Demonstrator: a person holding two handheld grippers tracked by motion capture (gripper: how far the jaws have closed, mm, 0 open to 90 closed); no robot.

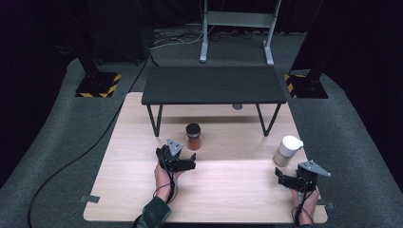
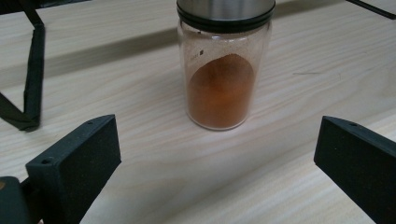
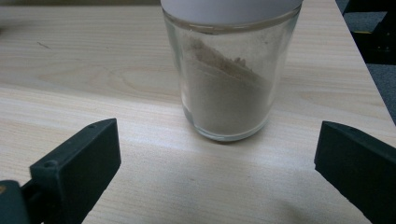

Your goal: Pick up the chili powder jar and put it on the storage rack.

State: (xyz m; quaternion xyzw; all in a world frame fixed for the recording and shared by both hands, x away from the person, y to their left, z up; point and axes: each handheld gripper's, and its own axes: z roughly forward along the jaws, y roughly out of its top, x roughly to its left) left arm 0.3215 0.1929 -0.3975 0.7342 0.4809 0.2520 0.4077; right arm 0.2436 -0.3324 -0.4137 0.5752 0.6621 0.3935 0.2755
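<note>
Left gripper (image 2: 217, 163) wide open, empty; right gripper (image 3: 217, 163) same; both jars' (image 2: 223, 65) lids cut off.

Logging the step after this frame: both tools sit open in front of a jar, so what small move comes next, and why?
Probably ease each tool forward around its jar. The left tool faces the orange-powder jar, the right tool faces the white-lidded jar; jaws stand wide, both jars still ahead of them, untouched.

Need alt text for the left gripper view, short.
A glass jar of orange-brown powder with a metal lid stands upright on a light wooden table, ahead of the open left gripper, whose two black jaws stand wide apart without touching it.
</note>
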